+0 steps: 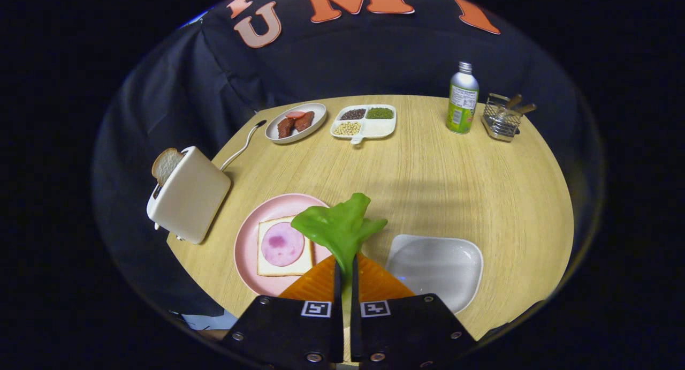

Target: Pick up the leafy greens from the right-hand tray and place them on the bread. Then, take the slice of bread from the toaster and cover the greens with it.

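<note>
While fingers (346,273) clench the greens (338,228) | round wooden table (428,172), dark cloth behind | toaster (188,194) beside pink plate (247,236).

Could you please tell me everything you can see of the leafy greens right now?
The greens are one bright green leaf with a ruffled, lobed edge, smooth and slightly glossy, perhaps plastic. Its stem end is pinched between the fingers of the gripper, and the leaf fans up and forward ahead of them. It is held above the table, in front of the pink plate's right edge, beside the bread, with the white tray to its right.
</note>
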Tool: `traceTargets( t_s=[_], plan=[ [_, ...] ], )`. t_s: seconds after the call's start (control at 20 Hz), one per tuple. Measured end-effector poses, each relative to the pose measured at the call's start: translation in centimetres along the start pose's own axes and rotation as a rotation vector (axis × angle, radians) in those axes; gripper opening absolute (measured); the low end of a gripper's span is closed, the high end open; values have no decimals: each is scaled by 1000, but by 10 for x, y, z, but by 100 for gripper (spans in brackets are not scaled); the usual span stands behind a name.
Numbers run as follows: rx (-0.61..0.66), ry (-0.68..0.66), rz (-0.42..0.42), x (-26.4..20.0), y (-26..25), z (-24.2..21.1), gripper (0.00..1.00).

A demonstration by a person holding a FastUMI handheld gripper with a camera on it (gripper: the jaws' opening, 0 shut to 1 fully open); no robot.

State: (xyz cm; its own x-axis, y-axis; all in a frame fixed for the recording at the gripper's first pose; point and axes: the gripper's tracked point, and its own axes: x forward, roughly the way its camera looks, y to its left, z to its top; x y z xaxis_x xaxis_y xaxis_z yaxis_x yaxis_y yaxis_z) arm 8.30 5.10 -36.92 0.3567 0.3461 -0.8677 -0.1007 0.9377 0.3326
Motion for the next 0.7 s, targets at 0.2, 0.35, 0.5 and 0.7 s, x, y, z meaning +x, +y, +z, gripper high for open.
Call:
traceTargets(
  t_s=[0.2,0.35,0.5,0.7],
  plan=[
    [-2,2,47,16,28,6,6],
    [19,14,99,33,50,8,6],
    [8,44,112,46,65,7,6],
    [-13,81,107,62,75,-1,11]
  ],
)
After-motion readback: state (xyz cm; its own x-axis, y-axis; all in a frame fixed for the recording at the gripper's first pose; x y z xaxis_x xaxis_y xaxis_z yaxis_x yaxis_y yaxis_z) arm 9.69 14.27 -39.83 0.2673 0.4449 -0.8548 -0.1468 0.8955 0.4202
